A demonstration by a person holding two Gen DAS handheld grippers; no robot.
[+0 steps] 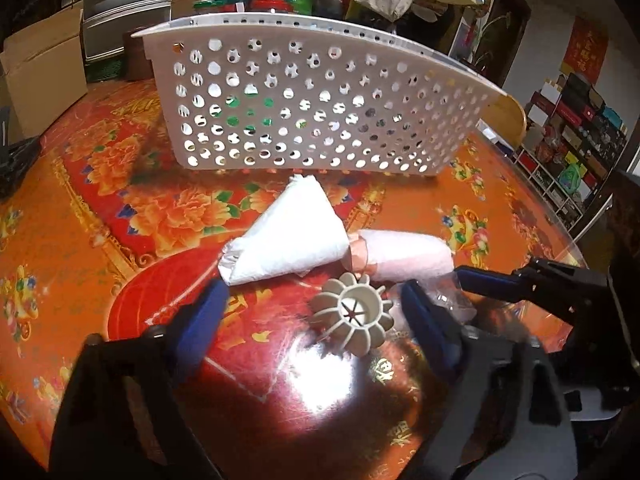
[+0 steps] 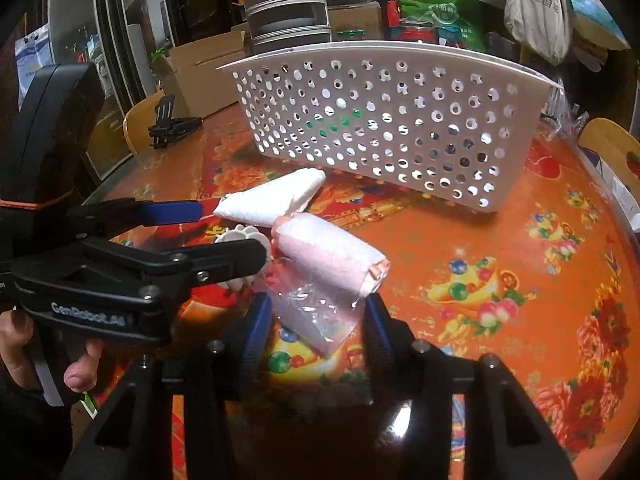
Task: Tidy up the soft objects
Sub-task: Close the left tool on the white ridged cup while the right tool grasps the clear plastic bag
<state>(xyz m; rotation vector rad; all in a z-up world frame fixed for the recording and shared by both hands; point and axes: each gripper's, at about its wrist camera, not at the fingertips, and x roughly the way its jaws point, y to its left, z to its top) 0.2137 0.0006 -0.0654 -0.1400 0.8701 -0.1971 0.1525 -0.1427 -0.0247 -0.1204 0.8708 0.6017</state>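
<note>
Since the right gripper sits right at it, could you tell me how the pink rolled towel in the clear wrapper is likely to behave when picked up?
The pink rolled towel looks soft, so it should squash a little between the pads. Its clear wrapper is glossy and loose, so the right gripper may pinch film alone and slip. As a cylinder on the smooth table, it would probably roll if nudged sideways.

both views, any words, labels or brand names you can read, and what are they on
"GenRobot.AI", white print on the side of the left gripper.
Gold characters on the red wall hanging: too blurred to read.
Print on the hanging cloth bag: too blurred to read.
White print on the green bag: too small to read.
Gold characters on the tablecloth: too blurred to read.
Nothing readable on the white basket.
</note>
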